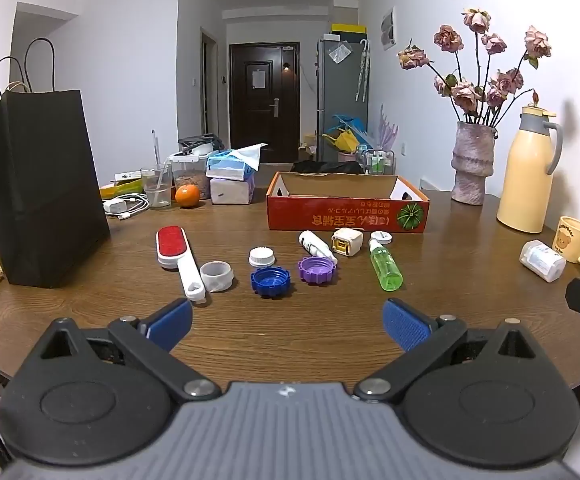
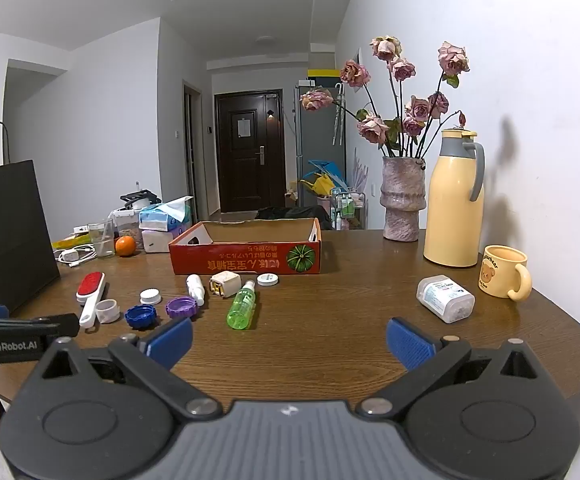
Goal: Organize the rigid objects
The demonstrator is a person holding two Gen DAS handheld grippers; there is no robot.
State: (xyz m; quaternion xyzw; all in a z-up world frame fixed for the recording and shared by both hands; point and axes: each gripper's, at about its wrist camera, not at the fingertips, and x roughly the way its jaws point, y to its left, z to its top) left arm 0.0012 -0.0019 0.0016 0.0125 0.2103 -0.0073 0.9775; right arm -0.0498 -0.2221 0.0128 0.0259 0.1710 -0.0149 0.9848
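Small items lie in a loose row on the wooden table before a red cardboard box [image 1: 346,212] [image 2: 245,258]. From left: a red-and-white lint brush [image 1: 177,260] [image 2: 89,296], a white ring [image 1: 216,276], a white cap [image 1: 261,257], a blue lid [image 1: 270,281] [image 2: 141,316], a purple lid [image 1: 317,269] [image 2: 181,306], a white bottle [image 1: 316,244], a cream box-shaped item [image 1: 346,242] [image 2: 225,283], and a green bottle [image 1: 386,266] [image 2: 242,308]. A clear pill bottle [image 2: 446,298] [image 1: 542,260] lies to the right. My left gripper [image 1: 287,326] and right gripper [image 2: 290,340] hover near the front edge, both open and empty.
A black paper bag [image 1: 37,196] stands at the left. A vase of dried roses [image 2: 402,200], a yellow thermos [image 2: 454,204] and a bear mug [image 2: 504,270] stand at the right. Tissue boxes, a glass, an orange [image 1: 187,195] and cables sit at the back left.
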